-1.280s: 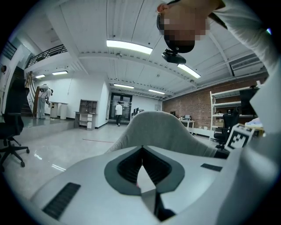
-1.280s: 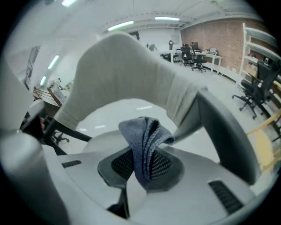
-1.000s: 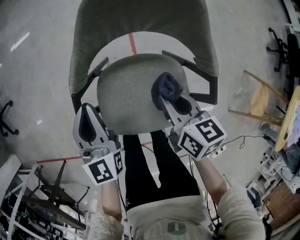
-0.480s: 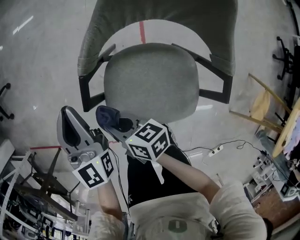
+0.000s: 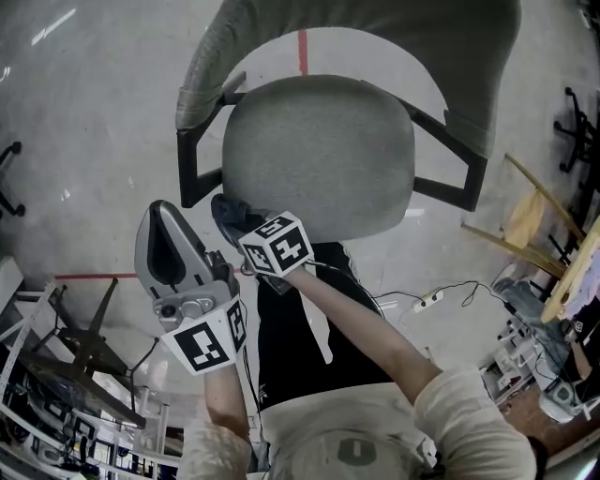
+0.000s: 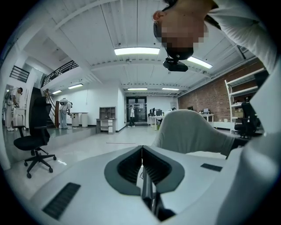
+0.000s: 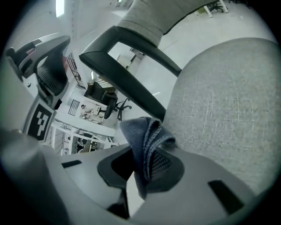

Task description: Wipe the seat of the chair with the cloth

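- Left gripper (image 6: 142,154): smooth grey shell, ribbed dark fingers (image 6: 131,163) pressed together with nothing between them. In the head view it sits lower left of the frame, off the chair and beside its front-left corner.
- Right gripper (image 7: 142,154): fingers clamped on the cloth (image 7: 145,136). Its marker cube (image 5: 275,246) sits just below the seat's front edge, centre-left in the head view.
- Cloth: dark blue-grey, soft nap, stitched hem, folded into a bunched loop that stands up out of the fingers. Its free end is at the front-left rim of the seat (image 5: 319,150). I can't confirm from these views that it presses on the fabric.
- Seat: rounded pad in light grey woven fabric, fine grid weave visible in the right gripper view, surface bare.
- Armrest (image 7: 127,70): black, hard, flat angular bar on the left side of the seat, running up toward the backrest.
- Backrest (image 5: 422,28): curved shell in the same grey fabric, upper part of the head view.
- Floor (image 5: 84,112): smooth, glossy grey concrete, with a red tape line (image 5: 302,52) behind the seat.
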A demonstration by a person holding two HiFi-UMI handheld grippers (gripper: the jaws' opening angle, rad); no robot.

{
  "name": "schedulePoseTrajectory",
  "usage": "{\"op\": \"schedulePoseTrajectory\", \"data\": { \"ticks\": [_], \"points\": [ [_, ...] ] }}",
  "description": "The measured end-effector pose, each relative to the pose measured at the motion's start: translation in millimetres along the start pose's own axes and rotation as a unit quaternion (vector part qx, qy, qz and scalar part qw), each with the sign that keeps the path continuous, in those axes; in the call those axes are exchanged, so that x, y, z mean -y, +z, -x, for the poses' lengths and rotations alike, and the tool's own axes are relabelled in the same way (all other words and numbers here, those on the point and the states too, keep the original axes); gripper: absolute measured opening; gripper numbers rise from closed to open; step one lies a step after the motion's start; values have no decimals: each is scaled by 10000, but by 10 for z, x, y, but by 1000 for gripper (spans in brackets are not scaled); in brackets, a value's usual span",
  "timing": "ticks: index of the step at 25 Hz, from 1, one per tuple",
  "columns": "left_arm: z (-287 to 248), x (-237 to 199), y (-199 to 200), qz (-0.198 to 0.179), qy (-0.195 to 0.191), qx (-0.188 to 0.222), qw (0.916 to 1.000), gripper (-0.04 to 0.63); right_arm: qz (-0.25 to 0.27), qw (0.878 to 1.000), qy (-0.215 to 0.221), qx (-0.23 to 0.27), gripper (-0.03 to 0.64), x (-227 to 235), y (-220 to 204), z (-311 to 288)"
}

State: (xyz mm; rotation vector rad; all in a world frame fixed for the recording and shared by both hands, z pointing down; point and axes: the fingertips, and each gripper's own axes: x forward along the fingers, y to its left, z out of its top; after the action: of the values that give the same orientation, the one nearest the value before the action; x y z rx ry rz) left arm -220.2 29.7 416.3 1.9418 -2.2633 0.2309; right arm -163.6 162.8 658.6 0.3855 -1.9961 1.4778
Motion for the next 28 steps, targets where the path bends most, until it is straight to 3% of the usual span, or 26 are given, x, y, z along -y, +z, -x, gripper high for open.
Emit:
{"op": "schedulePoseTrajectory", "data": {
  "ticks": [5, 16, 28],
  "points": [
    [-21, 102, -13, 32, -157, -38, 9999, 15, 160, 9988, -405, -220, 57, 230, -17, 31],
    [-116, 521, 13, 60, -810, -12, 9967, 15, 405, 9906, -1296, -164, 57, 738, -122, 580],
    [-179, 860, 134, -9, -1196, 108, 9928, 15, 668, 9719, -2248, -218, 57, 1527, -337, 1565]
  ]
}}
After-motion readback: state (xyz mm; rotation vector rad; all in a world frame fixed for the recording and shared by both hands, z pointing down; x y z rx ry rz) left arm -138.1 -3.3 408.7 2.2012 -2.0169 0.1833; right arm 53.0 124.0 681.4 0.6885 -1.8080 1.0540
